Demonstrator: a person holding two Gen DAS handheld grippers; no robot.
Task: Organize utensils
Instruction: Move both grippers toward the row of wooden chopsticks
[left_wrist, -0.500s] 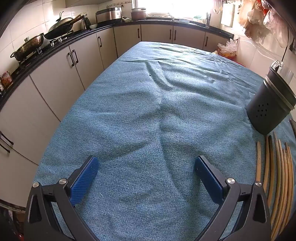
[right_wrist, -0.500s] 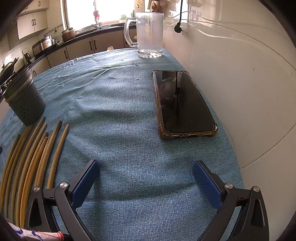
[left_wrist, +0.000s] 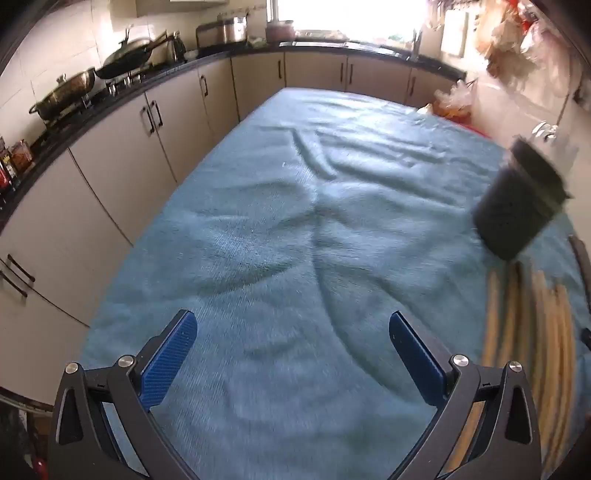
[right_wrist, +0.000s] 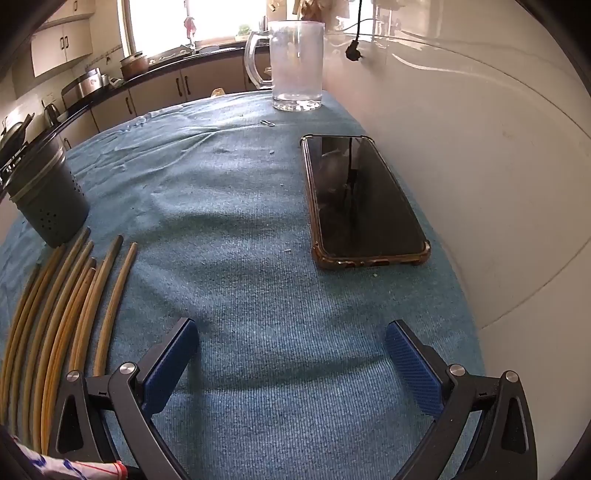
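Now the left gripper (left_wrist: 293, 343) is spread wide over the blue cloth (left_wrist: 295, 221) with nothing between its blue pads. To its right stands a dark pot (left_wrist: 517, 210) with little holes, upright on the cloth. Just in front of the pot lie the sticks (left_wrist: 532, 332), long and tan, side by side. That picture is blurry.

From the right camera, the pot (right_wrist: 48, 199) sits far left and the sticks (right_wrist: 70, 302) lie flat in a row just below it; about 8 can be counted. The nearest stick lies just left of the right gripper (right_wrist: 291, 349). That gripper is spread wide too, and only bare cloth is between its pads. Farther right a phone (right_wrist: 362, 199) lies face up near the white wall (right_wrist: 480, 166). Behind it stands a clear jug (right_wrist: 295, 62).
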